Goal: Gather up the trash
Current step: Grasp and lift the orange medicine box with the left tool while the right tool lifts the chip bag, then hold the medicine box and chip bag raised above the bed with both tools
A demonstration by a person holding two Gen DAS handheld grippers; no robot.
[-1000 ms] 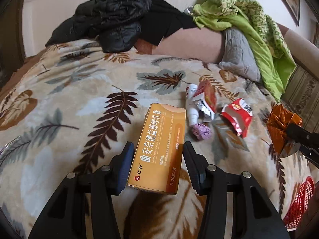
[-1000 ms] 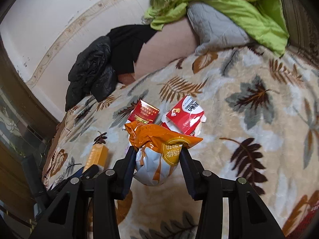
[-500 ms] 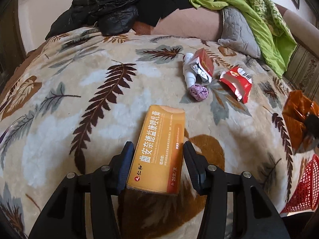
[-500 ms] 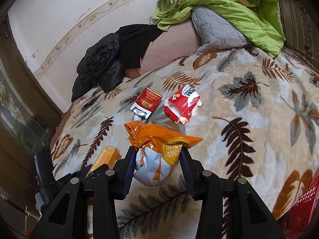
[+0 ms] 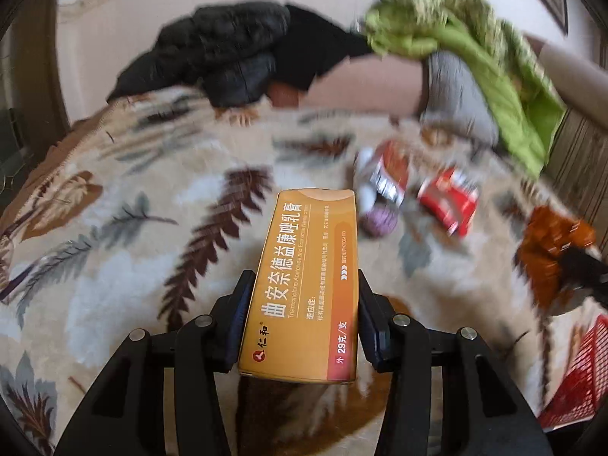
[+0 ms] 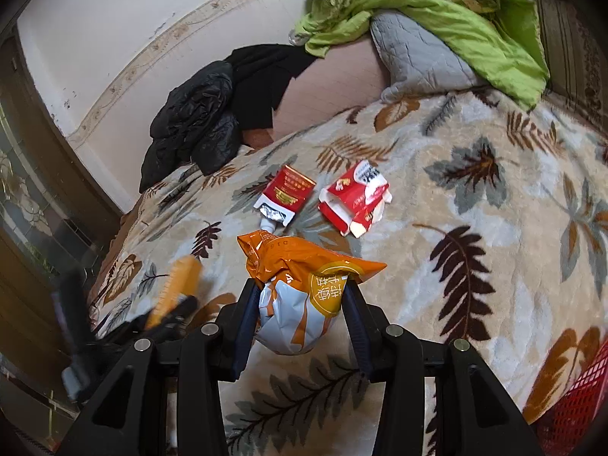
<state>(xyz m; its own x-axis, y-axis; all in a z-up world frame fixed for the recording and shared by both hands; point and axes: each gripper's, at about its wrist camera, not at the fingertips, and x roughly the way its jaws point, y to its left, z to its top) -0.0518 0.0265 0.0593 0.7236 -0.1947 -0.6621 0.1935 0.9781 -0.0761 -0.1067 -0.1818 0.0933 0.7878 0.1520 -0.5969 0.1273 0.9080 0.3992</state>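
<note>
My left gripper [image 5: 302,285] is shut on a long orange medicine box [image 5: 307,281] and holds it above the leaf-patterned blanket [image 5: 114,258]. My right gripper [image 6: 300,292] is shut on a crumpled orange and white snack bag [image 6: 300,288], also held above the bed. On the blanket lie a red cigarette pack [image 6: 287,193], a torn red and white packet [image 6: 355,199], a white tube [image 5: 366,190] and a purple wad [image 5: 382,222]. The left gripper with its box shows blurred in the right wrist view [image 6: 178,288]; the right gripper's bag shows in the left wrist view [image 5: 547,250].
A red mesh basket [image 5: 573,376] sits off the bed's near right edge; it also shows in the right wrist view [image 6: 577,391]. Black jackets [image 6: 205,121], a grey pillow [image 6: 421,57] and a green quilt [image 6: 437,11] are piled at the head of the bed.
Both grippers have pulled back and risen from the blanket with their items still held. The left wrist view has swung and is blurred by motion.
</note>
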